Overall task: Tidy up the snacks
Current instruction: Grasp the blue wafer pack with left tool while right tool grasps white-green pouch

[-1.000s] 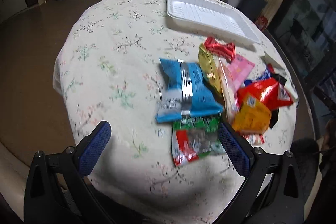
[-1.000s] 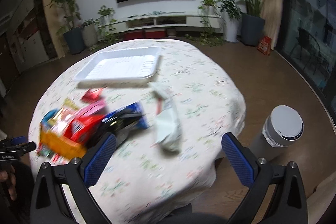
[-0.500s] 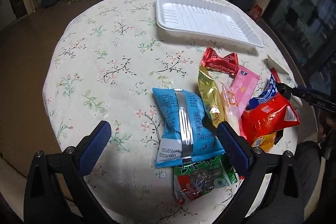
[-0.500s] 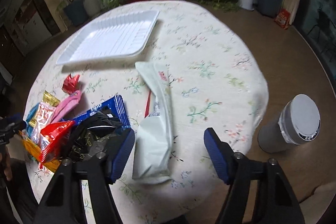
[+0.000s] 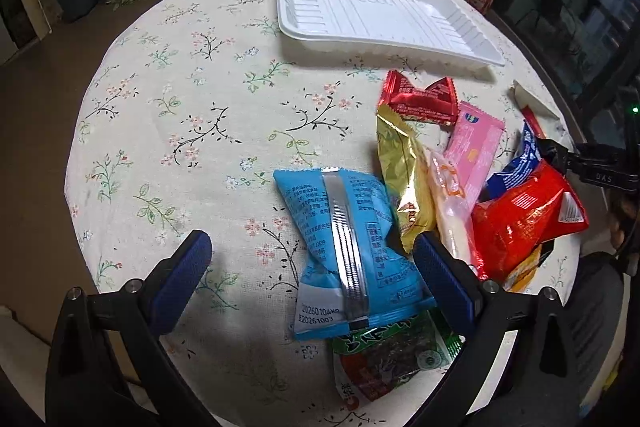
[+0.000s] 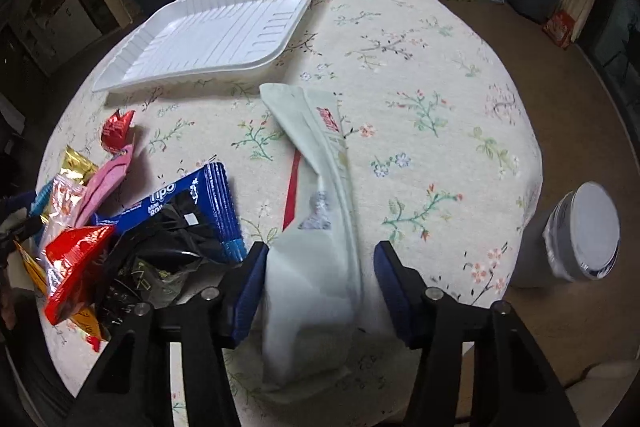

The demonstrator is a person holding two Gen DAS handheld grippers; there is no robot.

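Observation:
A white tray [image 5: 380, 15] lies empty at the far side of the round table. My left gripper [image 5: 316, 267] is open wide, low over a light blue snack bag [image 5: 340, 247] that lies between its fingers, close to the right one. To the right is a pile with a gold packet [image 5: 404, 171], a pink one [image 5: 472, 143] and a red bag [image 5: 524, 219]. My right gripper [image 6: 320, 275] is closing around a pale green packet [image 6: 312, 267]. The left pad is at its edge and a gap remains at the right pad. The tray [image 6: 208, 35] shows at far left.
A green packet [image 5: 392, 355] sticks out from under the blue bag. A blue Tipo pack [image 6: 180, 203] and a black wrapper [image 6: 160, 251] lie left of my right gripper. A white cylinder [image 6: 584, 235] stands on the floor beyond the table's right edge. Potted plants line the far wall.
My right gripper came down over the pale green packet and its jaws narrowed around it. My left gripper moved in so that the blue bag now lies between its fingers.

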